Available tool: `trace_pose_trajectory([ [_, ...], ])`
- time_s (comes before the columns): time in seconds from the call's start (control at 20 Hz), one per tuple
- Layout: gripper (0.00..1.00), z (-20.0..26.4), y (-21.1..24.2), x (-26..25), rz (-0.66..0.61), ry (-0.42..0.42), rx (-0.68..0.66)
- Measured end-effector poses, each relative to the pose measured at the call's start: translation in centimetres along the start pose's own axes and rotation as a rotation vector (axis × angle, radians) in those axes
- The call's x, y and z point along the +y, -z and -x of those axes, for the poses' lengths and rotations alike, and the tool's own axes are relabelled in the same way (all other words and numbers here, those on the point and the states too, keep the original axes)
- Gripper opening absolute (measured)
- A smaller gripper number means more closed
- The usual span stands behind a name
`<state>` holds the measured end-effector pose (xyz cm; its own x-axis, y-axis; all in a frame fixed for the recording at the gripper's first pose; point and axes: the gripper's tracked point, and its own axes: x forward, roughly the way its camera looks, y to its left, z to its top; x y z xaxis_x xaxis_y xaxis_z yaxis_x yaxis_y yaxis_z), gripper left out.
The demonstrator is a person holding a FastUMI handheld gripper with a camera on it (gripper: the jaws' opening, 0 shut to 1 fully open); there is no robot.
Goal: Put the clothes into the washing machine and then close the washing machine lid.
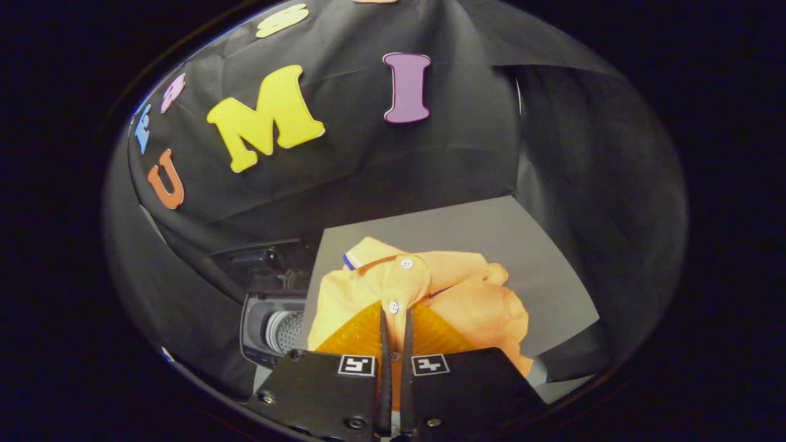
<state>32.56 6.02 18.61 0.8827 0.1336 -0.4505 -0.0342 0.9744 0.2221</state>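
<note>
An orange polo shirt [473, 294] with white buttons and a striped collar hangs bunched up just ahead of my fingers, lifted above the grey table [491, 233]. My gripper [395, 312] is shut on the shirt's button placket, with a fold of cloth pinched between both fingers. To the left and lower down stands the small washing machine [270, 325], its lid open and the perforated metal drum [285, 328] showing inside. The shirt hides part of the machine's right side.
The grey tabletop stretches beyond and to the right of the shirt, ending at the black cloth wall behind and on both sides. A dark plastic part [264, 264] of the machine's open lid rises behind the drum.
</note>
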Motion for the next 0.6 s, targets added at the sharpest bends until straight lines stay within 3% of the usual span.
trace_pose_trajectory([
  [0.6,0.09,8.8,-1.0,12.1,0.058,-0.093,-0.132],
])
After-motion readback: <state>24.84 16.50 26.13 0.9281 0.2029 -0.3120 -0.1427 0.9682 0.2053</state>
